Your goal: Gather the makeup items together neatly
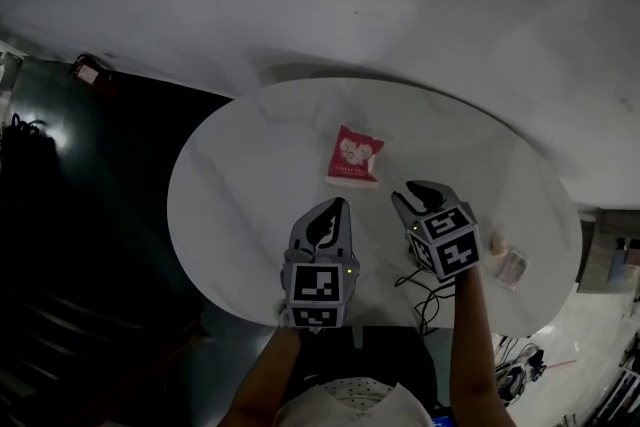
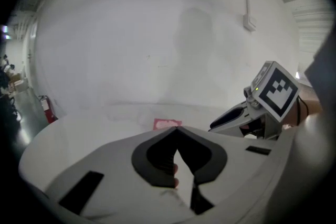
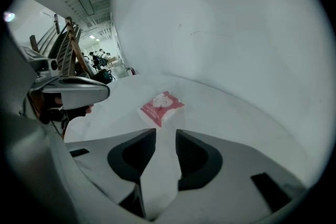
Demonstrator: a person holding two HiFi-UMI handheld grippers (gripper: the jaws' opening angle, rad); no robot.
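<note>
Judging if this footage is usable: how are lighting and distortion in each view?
Head view: dim, left side nearly black, round table evenly lit. Left gripper view: fisheye bending, black corners, pink packet small and soft. Right gripper view: same fisheye, packet clearer, bright lights upper left.

The table (image 1: pixel 225 185) is mostly bare: its whole left half, at the left of the head view, lies open, and so does the far rim toward the top. Only a red packet (image 1: pixel 354 158) sits near the middle, with free tabletop all round it. The left gripper (image 1: pixel 338 207) and right gripper (image 1: pixel 420 190) hang side by side over the near edge, with a clear lane between them running up to the packet. At the lower right a few small items (image 1: pixel 508 263) crowd the rim, and a cable (image 1: pixel 428 293) trails over the near edge below the right gripper. Behind the far rim stands the wall (image 1: pixel 400 5).
</note>
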